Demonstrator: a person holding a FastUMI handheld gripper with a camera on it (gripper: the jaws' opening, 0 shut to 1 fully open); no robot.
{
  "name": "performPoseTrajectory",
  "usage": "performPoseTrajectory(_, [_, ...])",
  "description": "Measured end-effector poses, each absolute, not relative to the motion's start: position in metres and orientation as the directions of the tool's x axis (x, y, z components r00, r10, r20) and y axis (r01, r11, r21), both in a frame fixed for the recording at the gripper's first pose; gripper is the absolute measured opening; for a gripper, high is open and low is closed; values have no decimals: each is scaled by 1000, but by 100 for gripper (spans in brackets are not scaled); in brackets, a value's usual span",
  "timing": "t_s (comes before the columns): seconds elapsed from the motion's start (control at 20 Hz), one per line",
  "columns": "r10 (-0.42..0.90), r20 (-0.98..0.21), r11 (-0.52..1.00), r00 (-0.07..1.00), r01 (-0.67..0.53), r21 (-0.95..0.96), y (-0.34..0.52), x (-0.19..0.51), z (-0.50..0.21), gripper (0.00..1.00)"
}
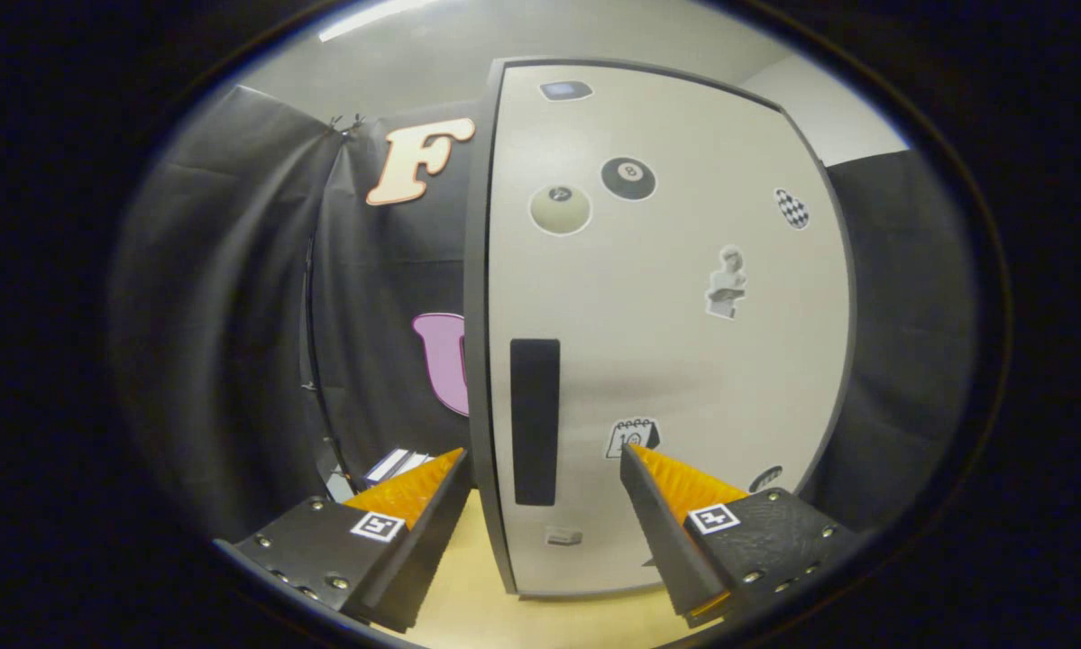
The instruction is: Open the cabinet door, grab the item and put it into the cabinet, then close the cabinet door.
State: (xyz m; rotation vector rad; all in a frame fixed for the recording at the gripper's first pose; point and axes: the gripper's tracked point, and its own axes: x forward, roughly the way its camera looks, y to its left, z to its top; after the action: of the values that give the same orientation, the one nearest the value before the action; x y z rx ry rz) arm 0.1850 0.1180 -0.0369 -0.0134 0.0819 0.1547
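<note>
A pale cabinet door (666, 342) with a dark frame stands shut straight ahead, covered with several stickers. Its black vertical handle (535, 420) runs along the door's left side. My gripper (540, 461) is open, its two fingers spread either side of the handle's lower part and a short way in front of the door, touching nothing. A small boxed item (398, 465) with white and dark stripes lies on the table left of the cabinet, just beyond the left finger (414, 494).
The cabinet stands on a light wooden tabletop (468, 604). Black cloth walls (233, 315) close in on the left and right of the cabinet.
</note>
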Motion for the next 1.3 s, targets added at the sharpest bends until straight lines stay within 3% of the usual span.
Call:
performPoseTrajectory(0.25, [140,-80,990,987,-140,3,127,216,-43,94])
performPoseTrajectory(0.35, [133,-80,991,988,-132,9,128,222,-43,78])
performPoseTrajectory(0.4, [130,-81,992,988,-129,14,129,226,-45,78])
performPoseTrajectory(0.6, [117,-79,993,990,-115,29,128,225,-43,34])
performPoseTrajectory(0.65, [119,-84,992,989,-116,43,127,222,-42,34])
performPoseTrajectory(0.7, [116,-95,992,989,-111,54,128,224,-44,28])
performPoseTrajectory(0.85, [117,-99,992,988,-111,65,126,220,-45,28])
performPoseTrajectory(0.9, [125,-93,990,988,-118,77,127,221,-44,18])
performPoseTrajectory(1.3, [118,-81,992,990,-114,49,112,169,-37,18])
